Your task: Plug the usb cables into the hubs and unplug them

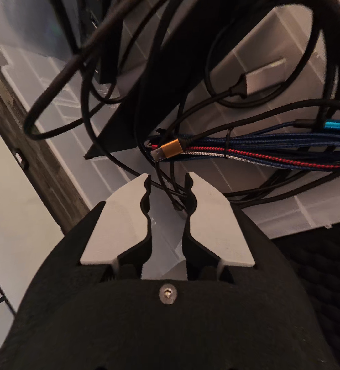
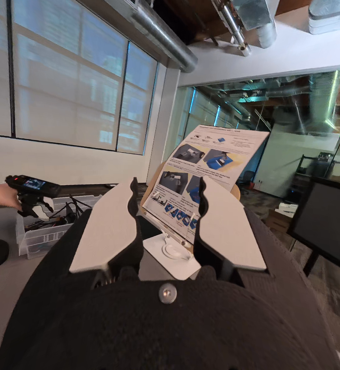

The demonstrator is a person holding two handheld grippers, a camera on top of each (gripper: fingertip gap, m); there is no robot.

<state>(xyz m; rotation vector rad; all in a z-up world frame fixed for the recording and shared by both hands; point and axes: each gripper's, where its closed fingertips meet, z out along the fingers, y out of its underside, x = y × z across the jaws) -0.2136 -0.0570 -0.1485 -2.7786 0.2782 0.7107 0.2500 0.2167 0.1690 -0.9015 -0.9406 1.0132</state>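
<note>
Left tongs (image 1: 167,178) apart over clear bin (image 1: 285,210), near gold-shelled USB plug (image 1: 168,150); right tongs (image 2: 168,181) apart, empty, facing instruction sheet (image 2: 215,170).

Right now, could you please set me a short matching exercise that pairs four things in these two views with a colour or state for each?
Things:
1. USB plug shell
2. left gripper
3. instruction sheet
4. tied cable bundle

Colour or state:
A. propped up on a white stand
B. gold
C. open, over the clear bin of cables
D. navy, red and grey braids

Pairs: 1-B, 2-C, 3-A, 4-D
</note>
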